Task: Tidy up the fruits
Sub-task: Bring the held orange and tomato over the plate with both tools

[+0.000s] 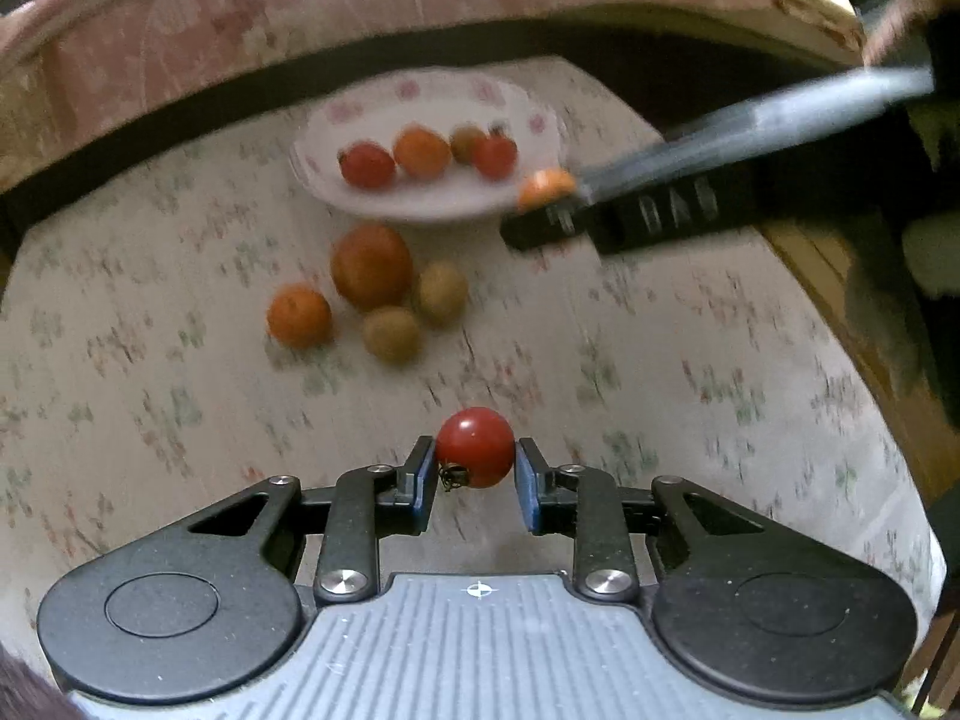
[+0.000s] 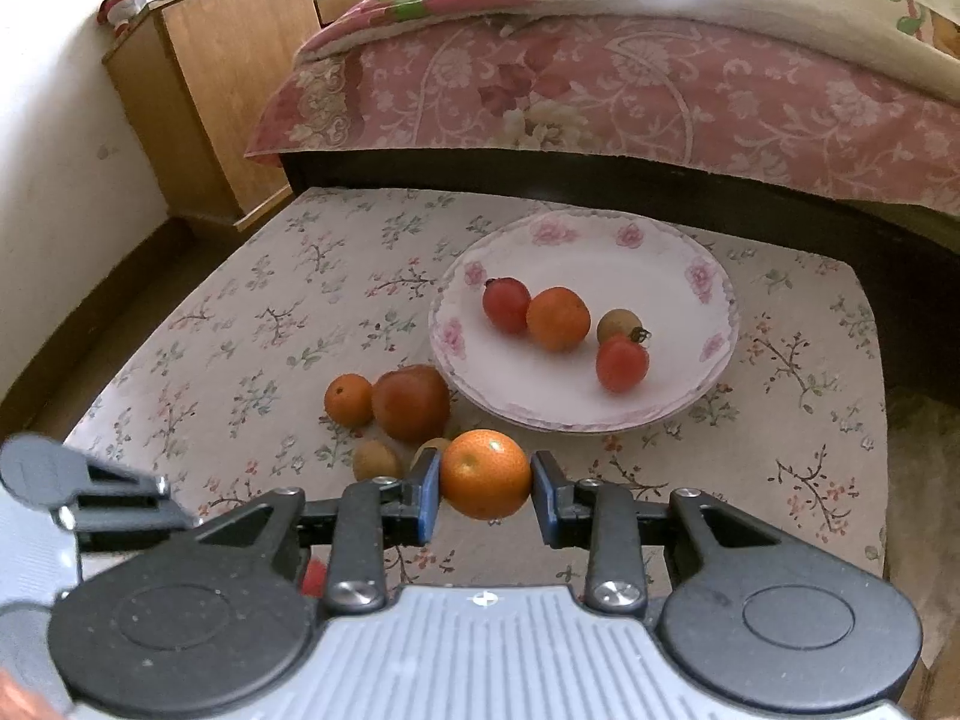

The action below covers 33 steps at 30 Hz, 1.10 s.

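Observation:
My left gripper [image 1: 474, 468] is shut on a red cherry tomato [image 1: 474, 444], held above the floral tablecloth near its front. My right gripper [image 2: 486, 486] is shut on a small orange [image 2: 486, 471], just short of the white flowered plate [image 2: 600, 240]. In the left wrist view the right gripper [image 1: 543, 201] hovers at the plate's [image 1: 420, 204] right rim with its orange [image 1: 546, 185]. On the plate lie two tomatoes [image 2: 507, 305] [image 2: 622, 363], an orange [image 2: 558, 318] and a small brown fruit [image 2: 618, 324].
Loose fruit lies in front of the plate: a small orange [image 2: 348, 399], a large reddish fruit [image 2: 411, 402] and two kiwis [image 2: 377, 461] [image 2: 433, 447]. A bed with a pink cover [image 2: 600, 90] borders the table's far edge. A wooden cabinet [image 2: 228, 90] stands at the far left.

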Each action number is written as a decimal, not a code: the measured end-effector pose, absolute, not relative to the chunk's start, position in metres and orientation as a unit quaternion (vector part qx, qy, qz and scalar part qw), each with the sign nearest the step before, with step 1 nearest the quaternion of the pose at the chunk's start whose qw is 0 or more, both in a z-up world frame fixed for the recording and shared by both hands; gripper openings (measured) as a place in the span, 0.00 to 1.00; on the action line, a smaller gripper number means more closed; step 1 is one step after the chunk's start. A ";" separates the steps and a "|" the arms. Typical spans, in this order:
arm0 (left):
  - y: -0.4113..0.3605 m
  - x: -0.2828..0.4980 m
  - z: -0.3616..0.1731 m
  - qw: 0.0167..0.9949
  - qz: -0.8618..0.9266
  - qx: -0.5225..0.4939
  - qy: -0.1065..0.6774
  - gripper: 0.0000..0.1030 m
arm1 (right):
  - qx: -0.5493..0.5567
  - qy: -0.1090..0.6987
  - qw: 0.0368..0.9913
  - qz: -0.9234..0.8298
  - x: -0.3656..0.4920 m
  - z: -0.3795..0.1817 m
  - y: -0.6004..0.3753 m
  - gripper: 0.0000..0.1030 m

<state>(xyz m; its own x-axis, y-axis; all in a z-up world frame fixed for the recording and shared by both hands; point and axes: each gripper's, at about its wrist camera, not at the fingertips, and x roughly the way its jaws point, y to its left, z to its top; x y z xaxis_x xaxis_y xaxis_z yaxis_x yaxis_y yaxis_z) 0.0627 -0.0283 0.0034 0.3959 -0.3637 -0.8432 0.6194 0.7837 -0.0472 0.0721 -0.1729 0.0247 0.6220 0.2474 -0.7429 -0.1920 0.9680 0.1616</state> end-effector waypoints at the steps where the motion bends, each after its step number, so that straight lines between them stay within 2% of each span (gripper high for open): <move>1: -0.028 0.066 0.007 0.828 -0.296 0.136 0.457 0.34 | 0.033 0.417 0.900 0.121 0.073 0.024 -0.173 0.32; 19: -0.057 0.145 0.022 0.858 -0.279 0.122 0.413 0.35 | 0.041 0.417 0.903 0.091 0.105 0.016 -0.196 0.32; 33: -0.067 0.160 0.016 0.858 -0.282 0.124 0.410 0.33 | 0.038 0.413 0.905 0.091 0.115 0.011 -0.197 0.32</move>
<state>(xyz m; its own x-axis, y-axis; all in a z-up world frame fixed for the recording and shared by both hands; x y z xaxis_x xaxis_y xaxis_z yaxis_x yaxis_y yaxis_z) 0.1596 -0.0674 0.0163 0.5038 -0.3823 -0.7746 0.5865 0.8098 -0.0183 0.1146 -0.1965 0.0113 0.6421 0.1959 -0.7412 -0.1328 0.9806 0.1442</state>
